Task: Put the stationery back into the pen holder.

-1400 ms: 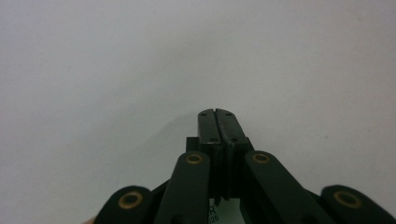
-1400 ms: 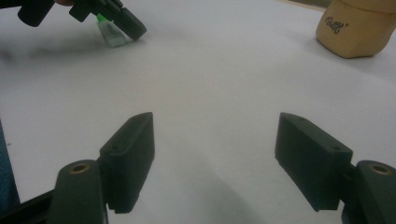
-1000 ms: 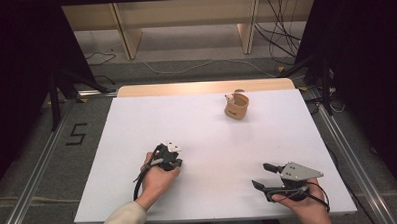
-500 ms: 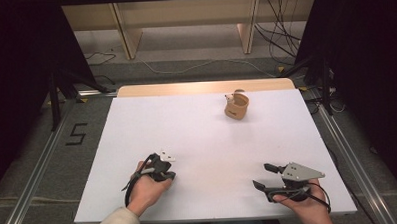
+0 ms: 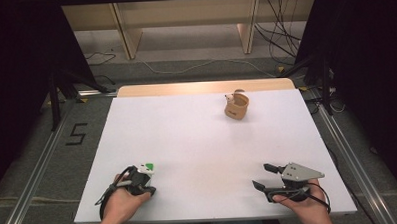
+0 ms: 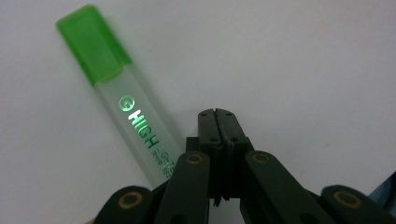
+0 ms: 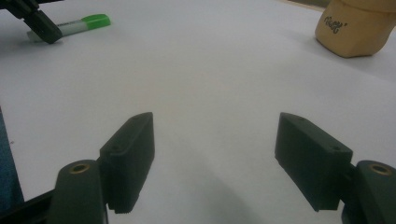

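One green highlighter (image 6: 135, 112): light, rigid, slick plastic; grip mid-barrel. Left gripper (image 6: 223, 135) jaws closed, empty; right gripper (image 7: 224, 158) jaws wide, empty.

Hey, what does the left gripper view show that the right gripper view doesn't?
The left gripper view alone: the printing on the highlighter, readable as HIGH, and the left gripper from behind, jaws pressed together beside the highlighter, not on it. The right gripper view alone: the tan cup far right, and the right gripper with jaws wide apart and nothing between. Both share the highlighter with its green cap, the left gripper's jaws and the white table.
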`<act>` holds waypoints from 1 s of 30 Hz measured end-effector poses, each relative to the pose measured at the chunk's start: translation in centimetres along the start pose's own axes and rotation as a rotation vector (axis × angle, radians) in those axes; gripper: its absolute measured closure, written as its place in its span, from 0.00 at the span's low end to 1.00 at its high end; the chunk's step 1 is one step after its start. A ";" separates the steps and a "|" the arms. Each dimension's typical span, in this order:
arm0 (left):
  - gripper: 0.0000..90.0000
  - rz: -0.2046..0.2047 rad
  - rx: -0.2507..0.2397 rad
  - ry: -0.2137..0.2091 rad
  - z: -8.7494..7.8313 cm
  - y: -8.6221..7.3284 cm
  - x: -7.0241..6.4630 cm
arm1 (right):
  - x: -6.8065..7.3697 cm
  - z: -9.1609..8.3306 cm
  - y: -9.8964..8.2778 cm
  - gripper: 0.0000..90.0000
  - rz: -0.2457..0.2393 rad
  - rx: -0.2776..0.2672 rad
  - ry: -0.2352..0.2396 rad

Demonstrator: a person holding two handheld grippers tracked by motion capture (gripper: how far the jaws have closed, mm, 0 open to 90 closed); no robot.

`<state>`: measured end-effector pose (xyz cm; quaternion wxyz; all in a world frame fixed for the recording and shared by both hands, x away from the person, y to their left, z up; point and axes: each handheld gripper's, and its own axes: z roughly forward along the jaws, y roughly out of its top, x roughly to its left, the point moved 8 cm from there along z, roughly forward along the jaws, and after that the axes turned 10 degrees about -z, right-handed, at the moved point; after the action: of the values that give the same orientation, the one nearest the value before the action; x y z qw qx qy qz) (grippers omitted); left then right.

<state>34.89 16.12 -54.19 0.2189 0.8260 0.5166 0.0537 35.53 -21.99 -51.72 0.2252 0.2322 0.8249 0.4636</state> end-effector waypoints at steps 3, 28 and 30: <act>1.00 -0.018 0.006 0.013 -0.5 -0.7 1.0 | 0.0 0.0 0.0 0.32 -0.001 0.001 0.001; 0.59 -0.024 -0.092 0.127 -2.0 1.7 3.2 | 0.1 0.1 0.0 0.32 -0.006 0.002 0.001; 0.49 -0.053 -0.068 0.139 -1.6 2.1 3.8 | 0.1 0.1 0.0 0.32 -0.010 0.007 0.001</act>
<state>37.84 19.16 -52.41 0.2117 0.7984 0.5503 0.1224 35.52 -21.87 -51.75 0.2264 0.2287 0.8277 0.4598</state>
